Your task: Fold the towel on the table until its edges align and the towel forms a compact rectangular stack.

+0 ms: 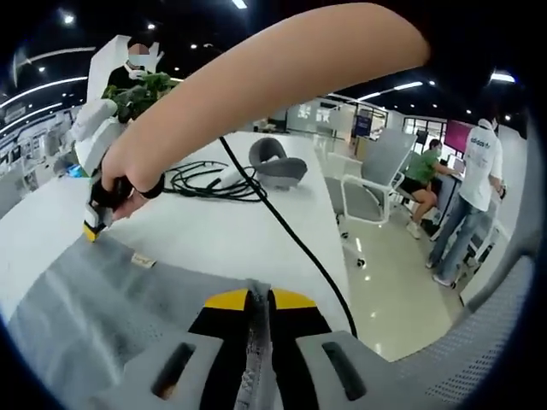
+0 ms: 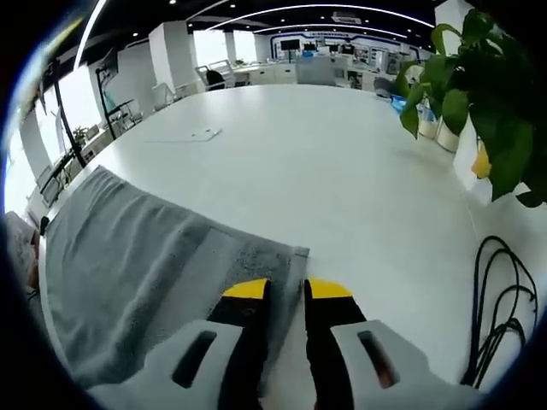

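Observation:
A grey towel (image 1: 94, 299) lies spread on the white table (image 1: 222, 231). My left gripper (image 1: 258, 299) is shut on a raised fold of the towel's edge, which stands up between the yellow-tipped jaws. A hand holds my right gripper (image 1: 91, 227) at the towel's far corner, its tip down on the cloth. In the right gripper view the towel (image 2: 128, 265) lies flat. One of its corners sits just ahead of my right gripper (image 2: 288, 292), whose jaws stand close together with the towel's edge between them.
The person's bare arm (image 1: 282, 77) crosses above the table. Black cables (image 1: 205, 181) and a grey object (image 1: 278, 162) lie further back, near a potted plant (image 2: 479, 94). A flat white sheet (image 2: 192, 135) lies far off. Chairs and people (image 1: 470, 196) are beyond the table edge.

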A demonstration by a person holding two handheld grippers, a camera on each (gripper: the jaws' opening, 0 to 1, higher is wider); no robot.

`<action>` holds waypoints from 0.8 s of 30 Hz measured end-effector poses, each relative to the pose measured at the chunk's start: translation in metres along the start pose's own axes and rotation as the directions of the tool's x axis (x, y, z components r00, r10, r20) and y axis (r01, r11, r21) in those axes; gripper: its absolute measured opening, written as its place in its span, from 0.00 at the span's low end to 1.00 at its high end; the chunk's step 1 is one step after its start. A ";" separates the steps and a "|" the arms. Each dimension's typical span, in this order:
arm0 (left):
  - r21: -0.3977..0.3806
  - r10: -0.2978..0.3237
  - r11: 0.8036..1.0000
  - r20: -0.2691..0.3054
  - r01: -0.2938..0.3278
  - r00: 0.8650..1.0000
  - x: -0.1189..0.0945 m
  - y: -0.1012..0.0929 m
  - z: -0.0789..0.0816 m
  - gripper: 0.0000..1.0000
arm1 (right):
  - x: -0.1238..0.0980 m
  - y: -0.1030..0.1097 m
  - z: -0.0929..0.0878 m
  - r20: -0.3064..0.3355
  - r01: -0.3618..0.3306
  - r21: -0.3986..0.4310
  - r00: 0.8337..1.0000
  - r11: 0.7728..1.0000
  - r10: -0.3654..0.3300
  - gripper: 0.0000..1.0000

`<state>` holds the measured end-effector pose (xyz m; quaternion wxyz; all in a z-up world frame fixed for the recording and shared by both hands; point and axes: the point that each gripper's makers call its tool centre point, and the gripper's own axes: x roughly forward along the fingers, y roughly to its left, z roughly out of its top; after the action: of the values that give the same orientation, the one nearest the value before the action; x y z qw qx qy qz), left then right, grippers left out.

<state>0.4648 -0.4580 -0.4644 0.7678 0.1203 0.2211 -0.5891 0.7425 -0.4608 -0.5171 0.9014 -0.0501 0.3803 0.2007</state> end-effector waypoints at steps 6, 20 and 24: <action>-0.006 0.002 1.000 0.005 -0.002 1.000 -0.003 0.002 0.003 0.08 | -0.002 0.002 -0.001 -0.007 -0.017 0.047 1.000 0.999 0.017 0.00; -0.014 0.032 0.999 0.062 -0.031 0.998 -0.025 0.001 0.022 0.08 | -0.025 0.013 0.033 0.059 -0.065 0.095 0.996 0.993 0.059 0.00; -0.024 0.028 0.999 0.082 -0.026 0.996 -0.034 -0.003 0.029 0.08 | -0.034 0.018 0.045 0.085 -0.065 0.097 0.995 0.993 0.057 0.00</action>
<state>0.4606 -0.4427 -0.4222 0.7855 0.0902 0.1946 -0.5806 0.7435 -0.4441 -0.4598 0.9111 0.0149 0.3540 0.2107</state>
